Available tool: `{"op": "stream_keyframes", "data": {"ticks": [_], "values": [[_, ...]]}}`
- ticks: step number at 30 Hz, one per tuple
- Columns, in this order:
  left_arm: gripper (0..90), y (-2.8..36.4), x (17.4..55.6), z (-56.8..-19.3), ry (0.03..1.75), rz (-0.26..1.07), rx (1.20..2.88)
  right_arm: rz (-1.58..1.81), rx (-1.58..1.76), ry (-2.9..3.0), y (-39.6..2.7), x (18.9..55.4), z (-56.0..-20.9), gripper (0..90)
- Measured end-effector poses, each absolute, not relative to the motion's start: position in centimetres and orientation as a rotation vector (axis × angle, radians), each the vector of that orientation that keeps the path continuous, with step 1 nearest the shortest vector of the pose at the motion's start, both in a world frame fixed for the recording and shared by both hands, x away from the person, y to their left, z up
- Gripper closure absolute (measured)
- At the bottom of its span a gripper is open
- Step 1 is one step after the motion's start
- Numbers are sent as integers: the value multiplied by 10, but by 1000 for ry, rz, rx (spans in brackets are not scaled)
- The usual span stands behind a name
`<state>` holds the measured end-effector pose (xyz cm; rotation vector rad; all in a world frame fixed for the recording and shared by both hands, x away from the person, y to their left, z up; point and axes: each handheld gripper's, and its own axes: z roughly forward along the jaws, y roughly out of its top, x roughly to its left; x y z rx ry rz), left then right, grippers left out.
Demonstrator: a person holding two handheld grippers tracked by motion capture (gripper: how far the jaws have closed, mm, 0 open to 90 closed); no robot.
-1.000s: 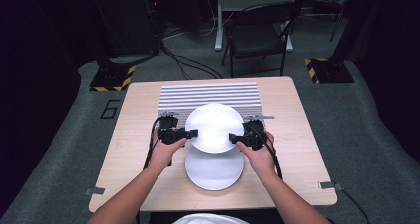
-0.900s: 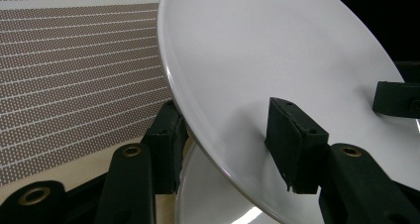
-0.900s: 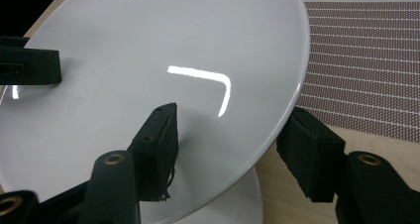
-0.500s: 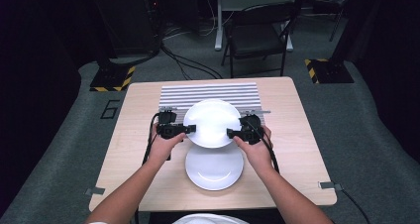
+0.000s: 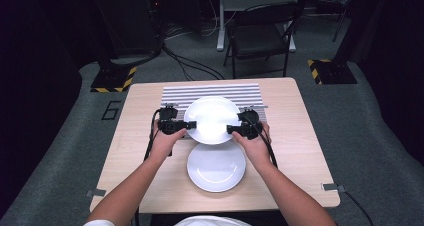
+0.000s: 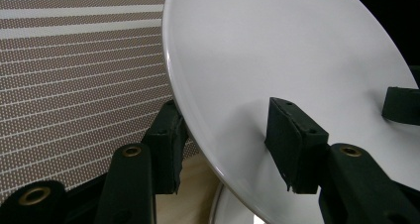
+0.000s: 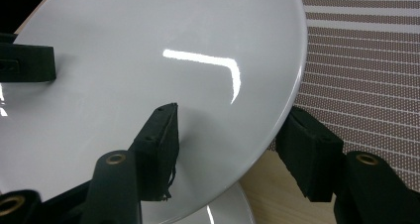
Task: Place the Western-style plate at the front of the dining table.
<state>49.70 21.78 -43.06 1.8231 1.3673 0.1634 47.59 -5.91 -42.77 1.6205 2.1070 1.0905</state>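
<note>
A white plate (image 5: 212, 120) (image 6: 287, 60) (image 7: 148, 60) is held off the table between both hands, over the near edge of the striped mat (image 5: 215, 92). My left gripper (image 5: 187, 127) (image 6: 230, 135) is shut on its left rim, one pad above the plate and one below. My right gripper (image 5: 234, 130) (image 7: 233, 140) is shut on the opposite rim in the same way. Each gripper view shows the other gripper's finger across the plate. A second white plate (image 5: 216, 167) lies flat on the wooden table (image 5: 300, 151), nearer the person.
The striped mat (image 6: 74, 60) (image 7: 366, 60) covers the far middle of the table. Beyond the table stand a folding chair (image 5: 260, 36) and dark stands with yellow-black bases (image 5: 112, 78). Cables trail from both grippers along the forearms.
Both hands have carried the held plate away from the person, off the lower plate and toward the striped mat. The plate on the table has not moved.
</note>
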Motion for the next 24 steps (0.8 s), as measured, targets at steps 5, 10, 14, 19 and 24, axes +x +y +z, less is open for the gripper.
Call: {"op": "stream_keyframes", "data": {"ticks": [5,10,14,19,24], "values": [[502,218,500,-429,1377,173,1822,1083,1630,2100,-56,481,-426,423],[502,219,505,-425,1377,179,1828,1087,1625,2101,-56,485,-425,423],[501,220,509,-424,1384,167,1819,1084,1622,2104,-55,488,-422,424],[502,221,513,-421,1385,179,1817,1086,1623,2096,-53,492,-419,425],[502,222,517,-417,1381,191,1816,1087,1617,2096,-51,496,-415,425]]}}
